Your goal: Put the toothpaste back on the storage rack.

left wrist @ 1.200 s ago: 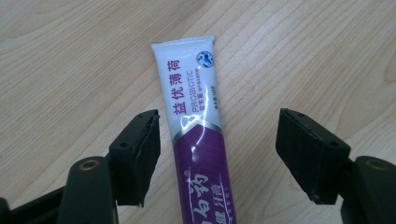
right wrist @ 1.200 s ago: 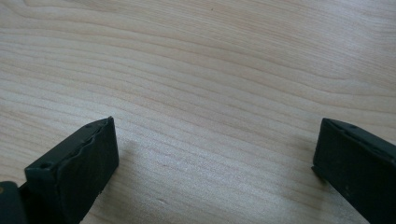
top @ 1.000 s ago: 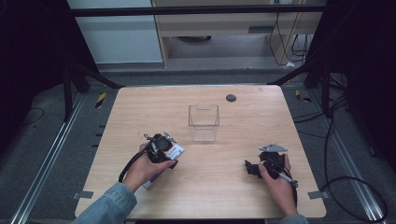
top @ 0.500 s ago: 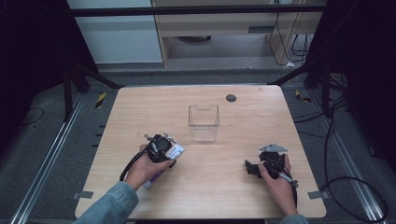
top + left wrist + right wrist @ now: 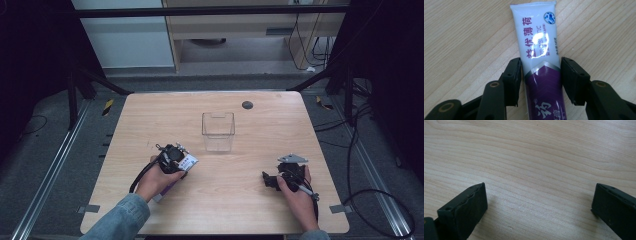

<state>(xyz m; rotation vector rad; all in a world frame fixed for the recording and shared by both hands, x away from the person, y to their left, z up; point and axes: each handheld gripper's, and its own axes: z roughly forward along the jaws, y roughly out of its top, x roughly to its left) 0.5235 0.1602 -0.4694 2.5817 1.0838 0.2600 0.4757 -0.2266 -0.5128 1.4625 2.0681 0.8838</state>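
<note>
Two grippers are at work over the wooden table [image 5: 280, 125], but just one has anything between its jaws: the left gripper [image 5: 540, 68] straddles a white and purple toothpaste tube [image 5: 539, 42] that lies flat on the wood at the near left, with the crimped white end pointing away from the camera. In the left gripper view the black jaws stand on either side of the tube, right at its edges; the left one seems to touch, while a thin gap may remain at the right one, so the grip looks about to close rather than firmly clenched. In the high view the left gripper [image 5: 172, 157] sits on the tube [image 5: 187, 162], near and to the left of a clear plastic box [image 5: 218, 131] standing at the middle of the table. The right gripper [image 5: 539, 202] rests low over bare wood with its jaws spread wide and nothing between them; from above, it [image 5: 272, 181] is well apart from the tube. The step in hand appears to be the pickup of the tube. The next move likely calls for squeezing fully, lifting the tube level, and carrying it toward the box, probably to drop it in
</note>
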